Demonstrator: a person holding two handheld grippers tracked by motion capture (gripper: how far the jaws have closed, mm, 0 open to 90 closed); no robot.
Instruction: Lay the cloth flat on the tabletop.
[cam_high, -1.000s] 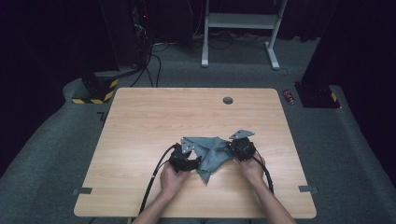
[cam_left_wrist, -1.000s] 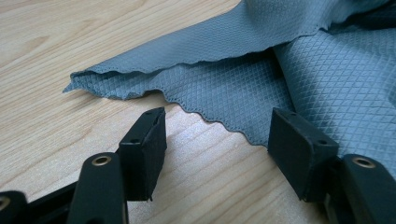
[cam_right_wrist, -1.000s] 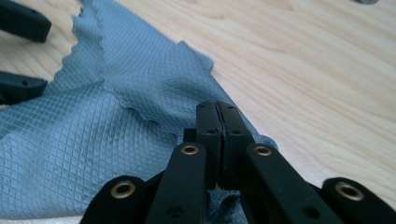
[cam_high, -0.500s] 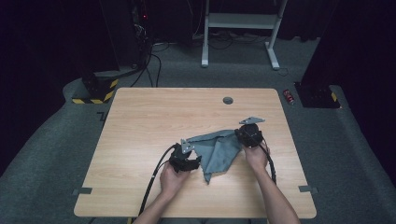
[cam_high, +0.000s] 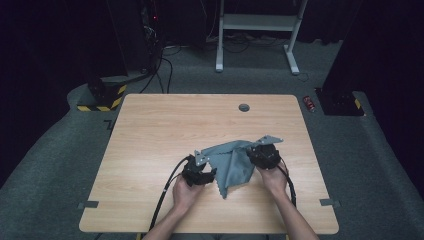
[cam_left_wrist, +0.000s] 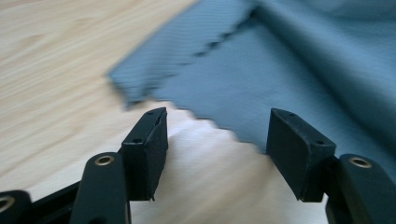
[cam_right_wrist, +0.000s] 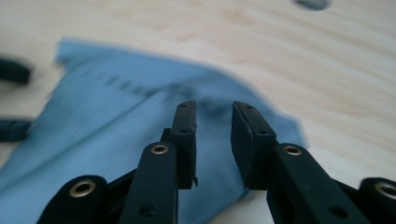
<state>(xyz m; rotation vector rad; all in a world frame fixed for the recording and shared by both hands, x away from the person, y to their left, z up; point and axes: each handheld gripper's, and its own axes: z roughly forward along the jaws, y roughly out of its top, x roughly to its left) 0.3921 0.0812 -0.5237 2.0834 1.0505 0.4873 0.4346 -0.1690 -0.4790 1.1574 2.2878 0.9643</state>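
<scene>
Dim room, wooden table (cam_high: 150, 130) under me. My left gripper (cam_left_wrist: 215, 140) sat w/ jaws spread wide, nothing between the pads — the zigzag edge of the grey-blue cloth (cam_high: 232, 162) lay just past them. My right gripper (cam_right_wrist: 212, 140) had just been opening; jaws stood a little apart, no fabric pinched, cloth lying beneath and beyond. Cloth was spread flat on the table between both grippers, near the front edge.
</scene>
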